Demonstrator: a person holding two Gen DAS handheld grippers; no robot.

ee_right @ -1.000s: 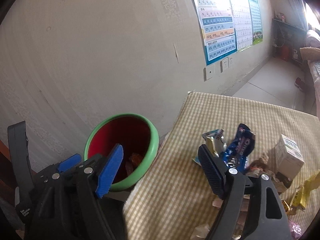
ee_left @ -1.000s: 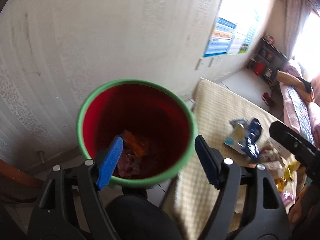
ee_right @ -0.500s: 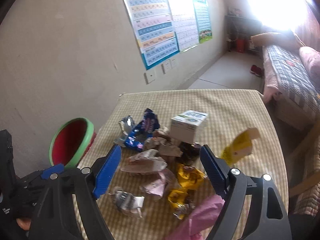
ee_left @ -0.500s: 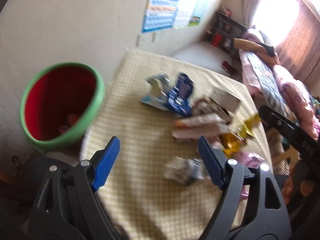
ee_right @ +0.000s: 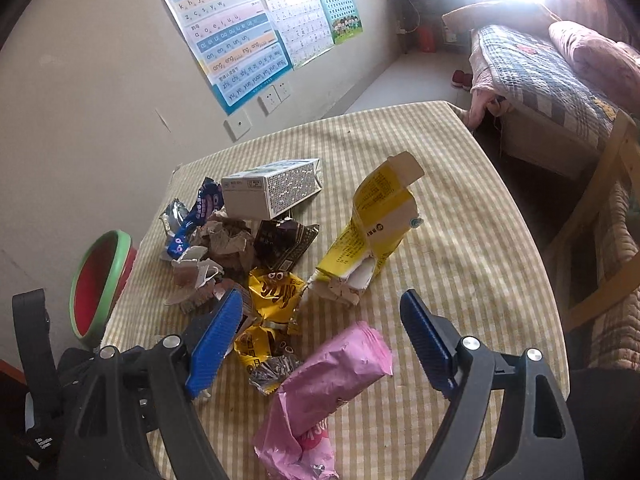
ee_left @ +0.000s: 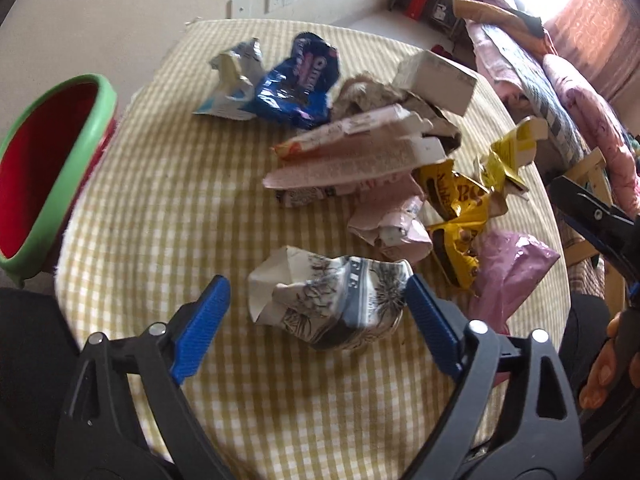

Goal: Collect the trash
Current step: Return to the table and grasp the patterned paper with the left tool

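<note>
Left gripper over the near edge of the checked tablecloth, jaws spread and just been widening; crumpled black-and-white printed carton sits between the blue pads, right pad close against it, left pad clear, nothing pinched. Right gripper also spread wide, above a pink wrapper lying flat between its fingers, no contact visible. Rest of the trash heaped mid-table: blue snack bag beside a pale crushed pack at the far side, white box tilted on brown crumpled paper, torn pink cartons stacked across the middle, yellow wrappers near the right gripper's left pad, dark foil packet behind them, torn yellow carton standing tilted off to the right. Red bin with green rim off the table's left edge (contents not visible from here). Fingertips of a hand on the other gripper's handle at right edge of left view. Wall posters behind the table.
</note>
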